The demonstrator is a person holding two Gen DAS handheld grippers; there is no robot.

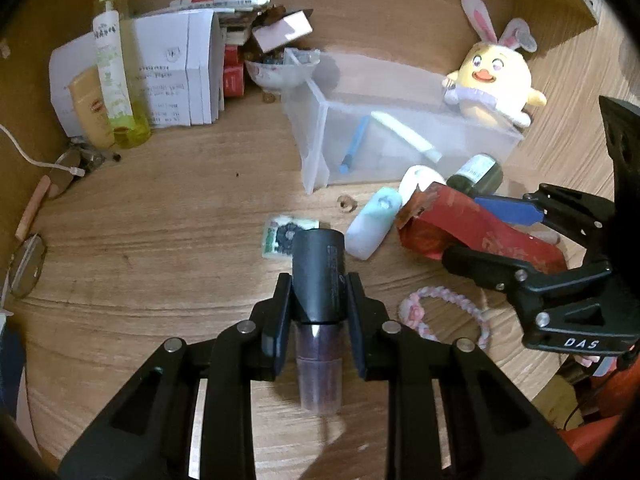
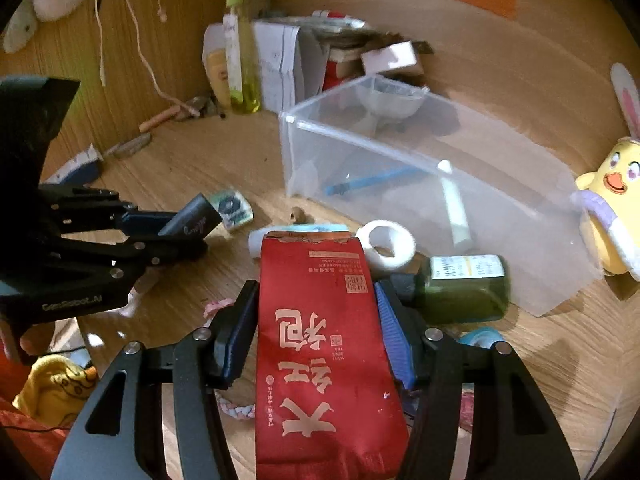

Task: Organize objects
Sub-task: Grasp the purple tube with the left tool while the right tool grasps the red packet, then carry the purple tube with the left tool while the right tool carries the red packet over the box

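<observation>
The left hand-held gripper (image 1: 319,304) is clamped on a black tube (image 1: 319,284) with a clear purplish end, its 2 jaws pressing the tube's sides, the tube pointing out over the middle of the wooden counter (image 1: 160,240). The right hand-held gripper (image 2: 316,332) has its 2 jaws set against the edges of a red packet (image 2: 320,340) printed with pale characters; the packet runs lengthwise between them and sticks out past the tips.

A clear bin (image 2: 400,168) sits toward the back right of the counter with a blue pen (image 2: 368,182) and a white stick (image 2: 454,208) lying inside. Just in front of the bin lie a white ring (image 2: 386,246), a green bottle (image 2: 466,286) on its side and a pale blue tube (image 1: 372,224). A small green-and-white packet (image 1: 286,236) lies near the counter's middle, just beyond the black tube's tip. A pink braided loop (image 1: 448,312) rests on the near side, between the 2 grippers.

A yellow plush chick (image 1: 494,80) with rabbit ears leans at the bin's far right end. In the back left corner stand a yellow-green bottle (image 1: 116,80), folded papers (image 1: 176,76) and a bowl (image 1: 276,72).
</observation>
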